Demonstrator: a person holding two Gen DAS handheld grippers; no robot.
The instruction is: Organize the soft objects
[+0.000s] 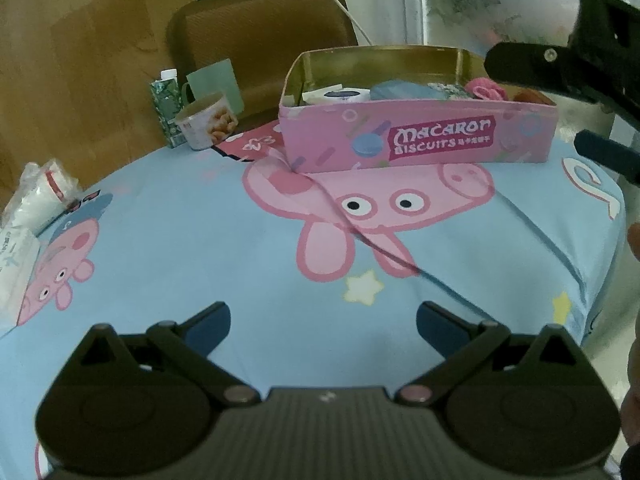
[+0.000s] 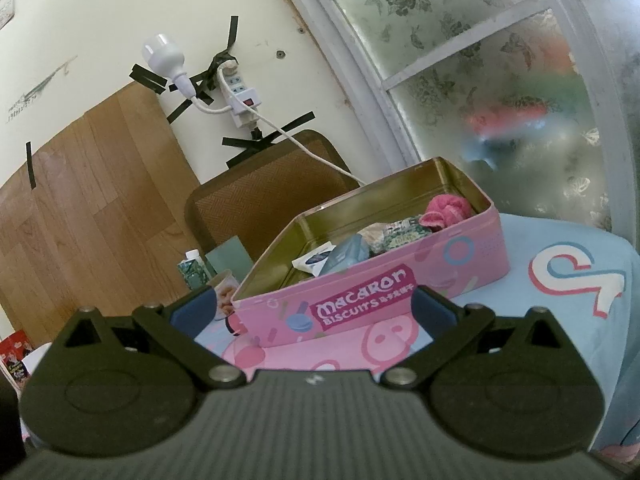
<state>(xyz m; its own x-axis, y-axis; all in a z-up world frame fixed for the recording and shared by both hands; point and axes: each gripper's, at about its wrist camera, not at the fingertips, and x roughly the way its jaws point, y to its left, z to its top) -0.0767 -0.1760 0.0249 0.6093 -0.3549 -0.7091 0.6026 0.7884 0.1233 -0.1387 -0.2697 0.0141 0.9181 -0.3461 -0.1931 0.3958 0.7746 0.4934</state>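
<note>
Right wrist view: right gripper [image 2: 314,304], left gripper [image 1: 323,322] hanging wide open, empty | I am judging soft items packed in biscuit tin [image 2: 400,280] | withdraw level, avoid rim.

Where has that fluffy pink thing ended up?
The fluffy pink thing lies inside the pink biscuit tin, at its right end in both views, beside a green patterned packet.

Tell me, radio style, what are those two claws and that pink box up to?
Left gripper open, empty, over the tablecloth. Right gripper open, empty, facing the pink tin. Tin holds soft items, pink cloth included. Nothing in the way.
</note>
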